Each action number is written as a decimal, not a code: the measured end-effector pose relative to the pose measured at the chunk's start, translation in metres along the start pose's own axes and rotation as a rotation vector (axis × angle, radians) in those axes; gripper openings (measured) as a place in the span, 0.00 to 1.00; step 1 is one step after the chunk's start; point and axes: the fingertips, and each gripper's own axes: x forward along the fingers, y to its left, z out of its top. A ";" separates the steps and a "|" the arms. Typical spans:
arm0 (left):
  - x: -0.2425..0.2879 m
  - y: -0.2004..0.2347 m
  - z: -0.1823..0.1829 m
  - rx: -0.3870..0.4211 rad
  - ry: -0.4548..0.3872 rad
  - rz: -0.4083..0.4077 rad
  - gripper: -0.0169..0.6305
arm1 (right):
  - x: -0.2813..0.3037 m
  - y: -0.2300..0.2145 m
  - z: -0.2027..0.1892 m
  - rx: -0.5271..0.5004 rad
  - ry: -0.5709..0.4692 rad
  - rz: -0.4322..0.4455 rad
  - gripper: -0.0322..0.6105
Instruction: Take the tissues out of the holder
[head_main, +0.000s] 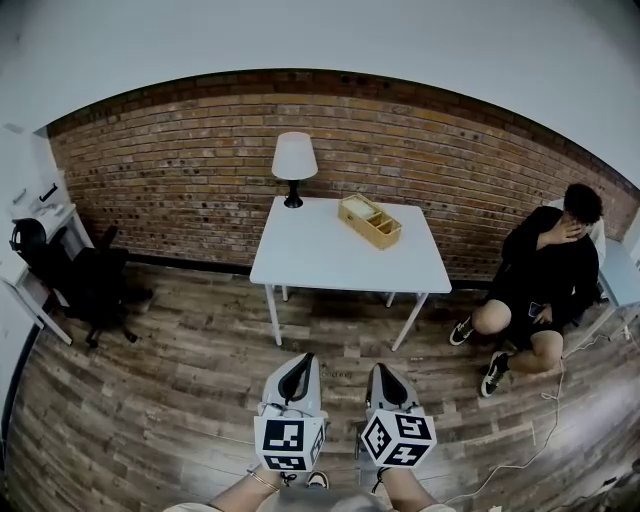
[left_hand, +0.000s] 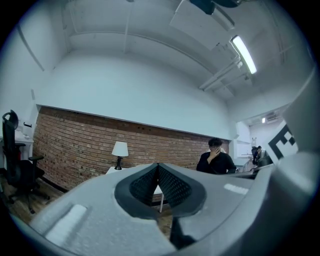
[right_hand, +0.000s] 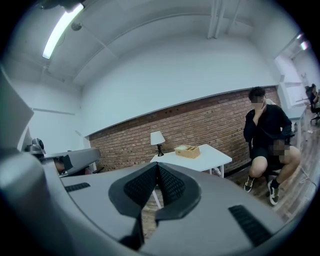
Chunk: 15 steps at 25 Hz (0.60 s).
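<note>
Head view: holder (head_main: 370, 221) sits on the white table (head_main: 330, 262), upper centre-right of frame, near the table's far right corner, w/ a lamp (head_main: 294, 165) just left of it at the back edge. Pale stuff in one compartment is probably the tissues (head_main: 358, 207), but too small for me to be sure. Both tongs are well apart from the table, so nothing's started yet. Left tongs (head_main: 299, 360) are closed tip to tip on nothing, and the left gripper view confirms the pads are together (left_hand: 158, 172). Right tongs (head_main: 384, 368) are the same, closed and empty (right_hand: 157, 172). Risks as I see them: going in w/ either pair shut would just shove the light wooden holder across the table. Pulling tissues w/o bracing the box could lift it or tip it. A wide reach on the left could clip the lamp. Also a cable (head_main: 545, 432) lies on the floor at lower right, a trip hazard if I drift that way. Pose: both hands low at bottom centre, side by side, tongs pointing roughly level toward the table, marker cubes facing up at me.
</note>
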 end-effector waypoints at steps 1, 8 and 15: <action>0.006 0.002 -0.001 0.000 0.002 0.004 0.04 | 0.006 -0.002 0.001 -0.001 0.003 0.004 0.06; 0.042 0.013 -0.008 -0.010 0.015 0.027 0.04 | 0.041 -0.013 0.006 -0.018 0.021 0.026 0.06; 0.068 0.007 -0.015 -0.009 0.032 0.006 0.04 | 0.055 -0.044 0.002 0.007 0.042 -0.021 0.06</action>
